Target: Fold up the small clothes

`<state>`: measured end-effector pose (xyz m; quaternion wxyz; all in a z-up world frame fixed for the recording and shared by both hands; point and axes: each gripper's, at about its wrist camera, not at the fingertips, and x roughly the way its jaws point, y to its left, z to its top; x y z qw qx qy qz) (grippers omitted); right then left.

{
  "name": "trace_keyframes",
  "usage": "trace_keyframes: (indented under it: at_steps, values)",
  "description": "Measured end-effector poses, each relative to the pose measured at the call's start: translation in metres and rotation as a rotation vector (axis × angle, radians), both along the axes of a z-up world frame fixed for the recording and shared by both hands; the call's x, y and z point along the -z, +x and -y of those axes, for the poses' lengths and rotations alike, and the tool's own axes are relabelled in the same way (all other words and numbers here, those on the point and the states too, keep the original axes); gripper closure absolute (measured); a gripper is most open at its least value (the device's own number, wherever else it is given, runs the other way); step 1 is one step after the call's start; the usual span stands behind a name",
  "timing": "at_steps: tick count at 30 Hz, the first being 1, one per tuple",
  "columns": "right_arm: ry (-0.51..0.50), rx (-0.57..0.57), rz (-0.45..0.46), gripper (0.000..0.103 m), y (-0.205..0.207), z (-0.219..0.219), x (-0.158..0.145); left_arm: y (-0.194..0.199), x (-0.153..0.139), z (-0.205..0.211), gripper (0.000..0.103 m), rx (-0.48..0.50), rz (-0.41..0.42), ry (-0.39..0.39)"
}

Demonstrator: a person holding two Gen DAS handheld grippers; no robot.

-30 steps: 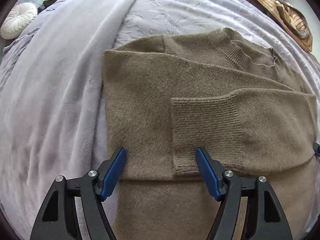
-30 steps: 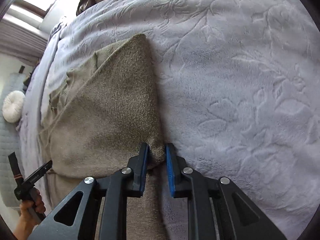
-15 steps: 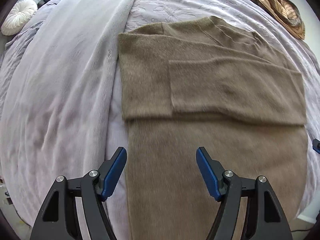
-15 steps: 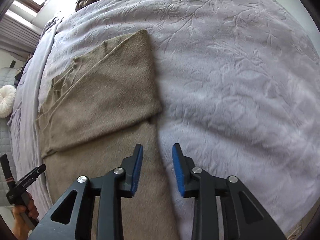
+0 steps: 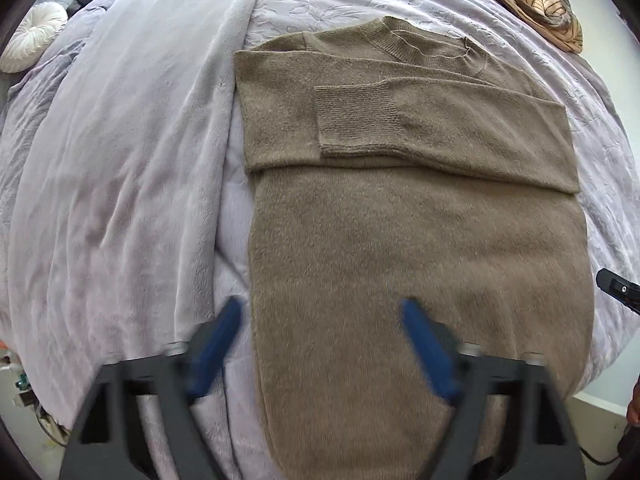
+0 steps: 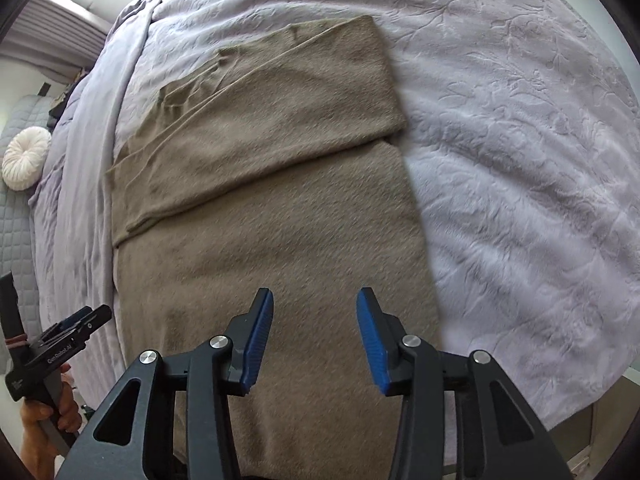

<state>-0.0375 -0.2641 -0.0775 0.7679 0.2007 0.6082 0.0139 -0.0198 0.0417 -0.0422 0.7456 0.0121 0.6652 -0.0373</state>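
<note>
An olive-brown knit sweater (image 5: 416, 248) lies flat on the lilac bedspread (image 5: 120, 184), both sleeves folded across its chest, the ribbed cuff (image 5: 356, 118) on top. My left gripper (image 5: 320, 324) hovers above the sweater's lower left part; its jaws are opening wide and hold nothing. In the right wrist view the same sweater (image 6: 272, 208) fills the middle. My right gripper (image 6: 315, 320) hangs over its lower right part, jaws opening, nothing between the blue pads. The left gripper (image 6: 76, 322) shows at the left edge there, held by a hand.
A round white cushion (image 5: 34, 42) lies at the far left. Striped brown fabric (image 5: 540, 4) is heaped at the bed's far right corner. The bed edge and floor show at lower right (image 5: 600, 408). A grey quilted surface (image 6: 16, 184) lies beyond the bed.
The right gripper let go of the folded sleeve edge and opened. Both grippers pulled back and up toward the sweater's hem; the left one opened wider.
</note>
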Motion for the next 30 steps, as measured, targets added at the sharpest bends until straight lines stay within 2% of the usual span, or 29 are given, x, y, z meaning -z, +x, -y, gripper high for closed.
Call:
trace_keyframes:
  at_steps: [3,8,11,12,13,18,30]
  values:
    - [0.003,-0.006,-0.003,0.055,-0.006,-0.007,-0.005,-0.005,-0.007,-0.001,0.007,0.021,0.015,0.000]
    - [-0.007,-0.034,0.000,0.045,-0.011,-0.019,-0.011,-0.005,-0.013,-0.002,0.006,0.043,0.020,0.033]
    - [-0.009,-0.057,0.002,0.033,-0.013,-0.025,-0.014,-0.007,-0.018,-0.001,0.005,0.043,0.026,0.052]
    - [-0.011,-0.072,0.006,0.028,-0.014,-0.028,-0.015,-0.008,-0.020,0.001,0.000,0.043,0.026,0.062]
    - [-0.016,-0.088,0.010,0.027,-0.015,-0.030,-0.016,-0.009,-0.022,0.002,0.000,0.044,0.030,0.067]
    - [-0.022,-0.166,0.001,0.027,-0.020,-0.038,-0.019,-0.016,-0.028,0.013,0.000,0.021,0.017,0.061]
    - [0.010,-0.289,-0.018,0.027,-0.013,-0.018,-0.016,-0.044,-0.024,0.028,0.000,-0.153,-0.029,0.070]
